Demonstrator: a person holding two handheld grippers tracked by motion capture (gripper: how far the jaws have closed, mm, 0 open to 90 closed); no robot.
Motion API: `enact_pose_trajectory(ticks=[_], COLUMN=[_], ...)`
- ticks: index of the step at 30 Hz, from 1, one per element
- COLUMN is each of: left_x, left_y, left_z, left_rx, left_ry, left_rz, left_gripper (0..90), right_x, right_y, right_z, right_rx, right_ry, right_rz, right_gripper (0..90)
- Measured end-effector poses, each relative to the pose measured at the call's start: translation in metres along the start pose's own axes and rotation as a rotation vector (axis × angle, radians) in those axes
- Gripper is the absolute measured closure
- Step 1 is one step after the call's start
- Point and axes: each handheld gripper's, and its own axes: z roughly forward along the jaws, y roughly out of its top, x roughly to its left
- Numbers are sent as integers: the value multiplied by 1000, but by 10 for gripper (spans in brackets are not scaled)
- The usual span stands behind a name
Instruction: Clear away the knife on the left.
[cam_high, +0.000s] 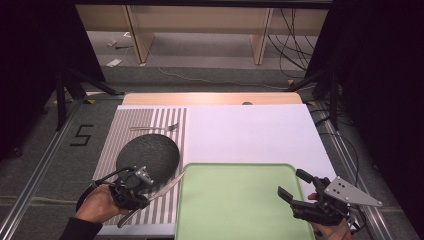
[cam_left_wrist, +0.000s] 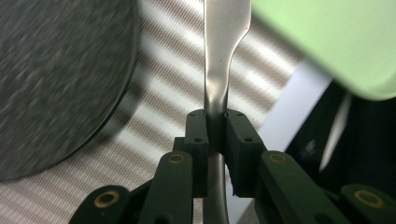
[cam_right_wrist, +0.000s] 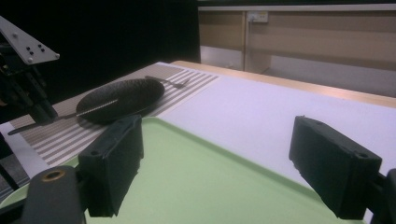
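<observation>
My left gripper (cam_high: 146, 196) (cam_left_wrist: 215, 126) is shut on the handle of a silver table knife (cam_high: 165, 186) (cam_left_wrist: 219, 56). The blade points toward the corner of the green tray (cam_high: 235, 200) (cam_left_wrist: 336, 37). The knife hangs just above the striped placemat (cam_high: 165, 120), beside the black round plate (cam_high: 148, 152) (cam_left_wrist: 56, 84). A silver fork (cam_high: 155, 128) (cam_right_wrist: 170, 83) lies on the placemat beyond the plate. My right gripper (cam_high: 291, 182) (cam_right_wrist: 217, 149) stands open over the tray's right part, nothing between its jaws. In the right gripper view the left gripper (cam_right_wrist: 39, 109) and knife (cam_right_wrist: 95, 107) show in front of the plate (cam_right_wrist: 121, 98).
A white mat (cam_high: 250, 130) covers the table's right and far part. The wooden table edge (cam_high: 210, 98) runs along the back. Black stands and cables sit on the floor around the table.
</observation>
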Motion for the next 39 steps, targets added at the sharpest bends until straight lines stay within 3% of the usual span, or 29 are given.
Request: enact_pose_trajectory(ticks=[5,11,17,23,39], left_x=[-13,-22,-31,-35,-50], left_y=[23,41,59,75,105], left_z=[1,3,14,17,31], left_rx=[-44,-68,-47,-37,-9], left_ry=[-55,-80,-110,-151,-181], left_rz=[20,38,74,77,83], left_gripper=[799,799,798,799,799], right_x=[0,0,0,0,-1], right_y=[0,0,0,0,0], right_z=[0,0,0,0,0], right_rx=[2,1,0,-1,-7], right_ry=[1,2,1,0,3], right_rz=[-2,-2,0,1,1], right_gripper=[185,185,185,185,185])
